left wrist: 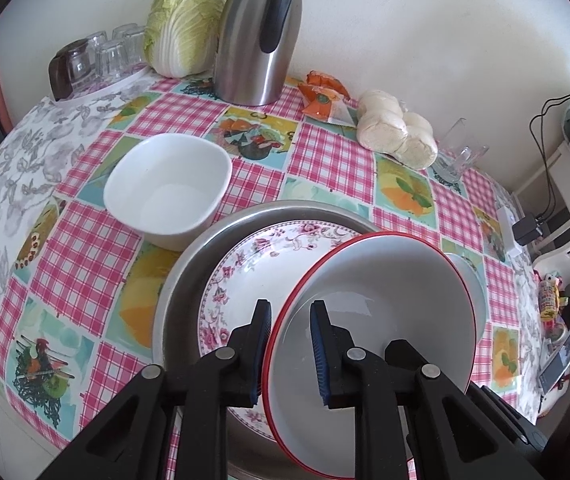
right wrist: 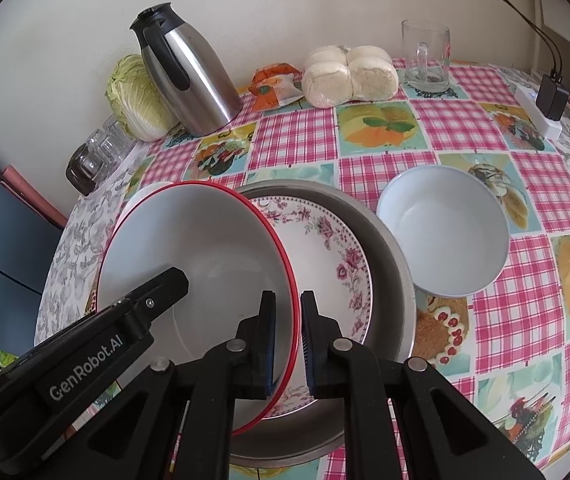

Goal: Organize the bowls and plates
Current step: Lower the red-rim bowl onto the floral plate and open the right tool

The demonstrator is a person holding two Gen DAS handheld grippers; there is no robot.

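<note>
Red-rimmed bowl (left wrist: 381, 320) tilting over floral plate (left wrist: 245, 280) inside metal tray (left wrist: 177, 280), centre table. Left gripper (left wrist: 291, 352) and right gripper (right wrist: 287, 344) both straddling rim, jaws not quite clamped, contact unclear. Step: seating bowl on stack. Next: levelling, releasing. Square white bowl (left wrist: 169, 192) waiting at 10 o'clock, round white bowl (right wrist: 443, 232) at 2. Thermos (left wrist: 257, 36), cabbage (left wrist: 185, 24) at 12, well apart.

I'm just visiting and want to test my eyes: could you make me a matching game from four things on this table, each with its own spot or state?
Things:
1. red-rimmed bowl
2. floral plate
3. square white bowl
4. glass mug

States:
A. lying inside the metal pan
B. empty, alone on the tablecloth
C. tilted, its rim between both tongs
D. by the wall, beside the buns

Pairs: 1-C, 2-A, 3-B, 4-D
</note>
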